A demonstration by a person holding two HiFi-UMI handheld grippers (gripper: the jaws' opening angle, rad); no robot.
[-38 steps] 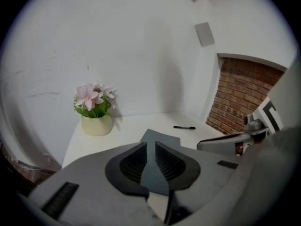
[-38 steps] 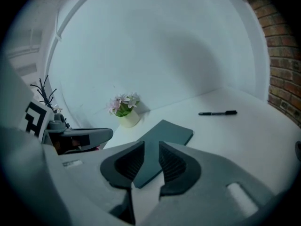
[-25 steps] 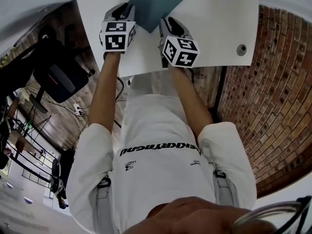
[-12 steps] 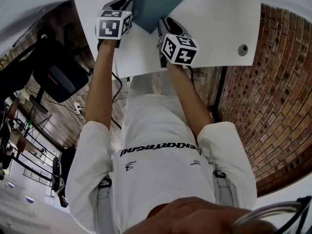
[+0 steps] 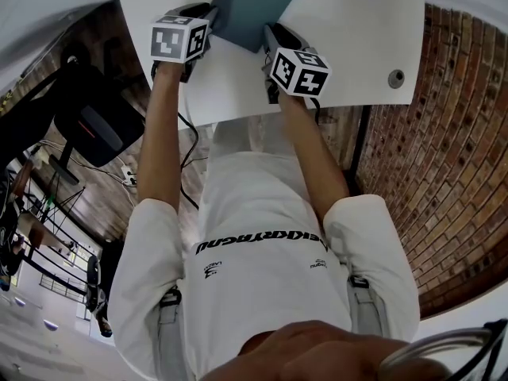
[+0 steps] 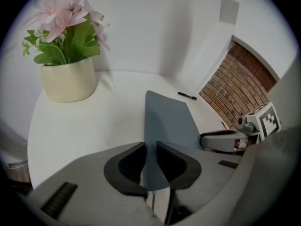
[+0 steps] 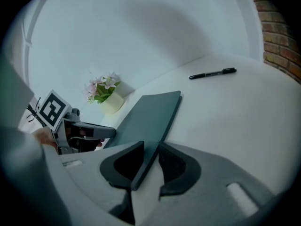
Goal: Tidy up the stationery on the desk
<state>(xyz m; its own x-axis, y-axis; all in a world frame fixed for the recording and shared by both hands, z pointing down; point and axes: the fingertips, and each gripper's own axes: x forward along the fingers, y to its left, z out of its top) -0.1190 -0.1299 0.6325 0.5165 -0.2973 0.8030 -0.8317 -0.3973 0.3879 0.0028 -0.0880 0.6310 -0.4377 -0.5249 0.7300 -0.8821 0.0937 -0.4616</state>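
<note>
desk [image 5: 349,46], flowers [image 6: 66,18] in pot [image 6: 69,81]; left tongs [image 6: 150,150], right tongs [image 7: 151,155] grip notebook [image 6: 169,119].

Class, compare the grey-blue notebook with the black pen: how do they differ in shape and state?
The notebook is broad, flat and grey-blue; the pen is thin and black. The notebook is clamped by the left gripper and right gripper; the pen lies free, farther off. Both are stationery at the white desk.

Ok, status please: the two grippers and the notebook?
Left gripper shut on notebook, one side. Right gripper shut on the opposite side. Pen and flower pot well apart, nothing blocking.
</note>
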